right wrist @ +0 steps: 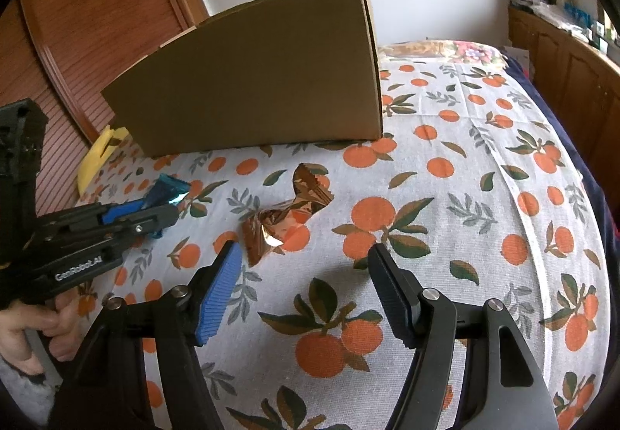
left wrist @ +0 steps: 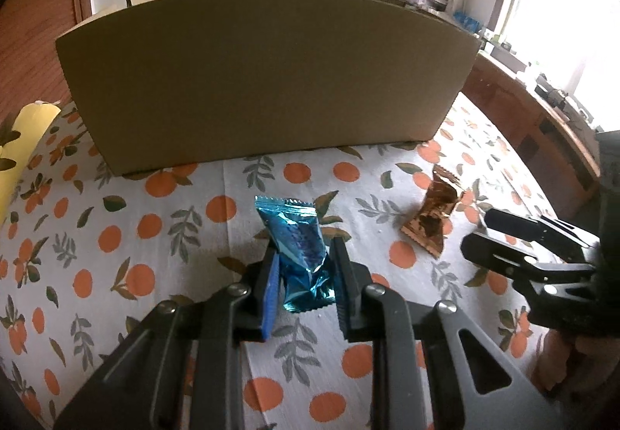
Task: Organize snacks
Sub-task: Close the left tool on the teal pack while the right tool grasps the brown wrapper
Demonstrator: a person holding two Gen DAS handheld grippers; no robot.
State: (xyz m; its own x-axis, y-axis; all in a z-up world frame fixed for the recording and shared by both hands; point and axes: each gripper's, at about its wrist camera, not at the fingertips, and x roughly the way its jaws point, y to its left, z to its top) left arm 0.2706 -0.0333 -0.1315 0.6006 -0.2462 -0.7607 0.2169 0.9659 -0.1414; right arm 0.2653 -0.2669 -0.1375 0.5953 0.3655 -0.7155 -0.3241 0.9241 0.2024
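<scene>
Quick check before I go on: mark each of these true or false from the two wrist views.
1. The left gripper is shut on the shiny blue foil snack packet. True.
2. The right gripper holds the crinkled copper-brown foil snack packet. False: its fingers stand open, and the packet lies on the orange-print tablecloth ahead of them.
3. The brown cardboard box stands behind both packets. True.
4. The blue packet is already inside the box. False: it is in front of the box, between the left gripper's fingers.
</scene>
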